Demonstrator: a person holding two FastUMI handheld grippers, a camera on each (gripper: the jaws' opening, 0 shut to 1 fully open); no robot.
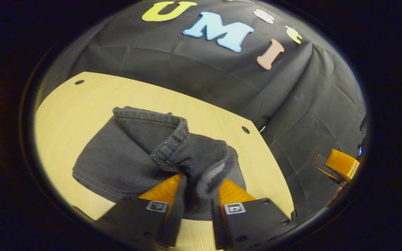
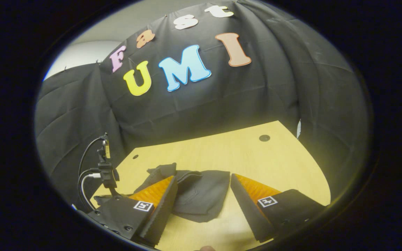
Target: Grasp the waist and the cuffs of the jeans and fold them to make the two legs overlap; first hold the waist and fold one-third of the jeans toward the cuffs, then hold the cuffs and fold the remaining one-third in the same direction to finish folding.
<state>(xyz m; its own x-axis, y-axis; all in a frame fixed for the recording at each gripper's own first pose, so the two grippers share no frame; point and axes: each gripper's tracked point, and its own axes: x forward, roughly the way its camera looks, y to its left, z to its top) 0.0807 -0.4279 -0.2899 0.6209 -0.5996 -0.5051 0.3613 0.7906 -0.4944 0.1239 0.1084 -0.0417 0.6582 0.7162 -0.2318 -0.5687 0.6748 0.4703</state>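
While gripping a bunched fold of the dark jeans (image 1: 141, 153) between both fingers, left gripper (image 1: 201, 181) raised a little over the wooden table (image 1: 75, 104) — cloth pulled up into the narrow gap, rest of the garment lying crumpled on the tabletop. In the right gripper view, right gripper (image 2: 203, 184) spread wide, holding nothing, just above the jeans (image 2: 197, 198) — a stand with cables (image 2: 105, 167) at the table's left edge
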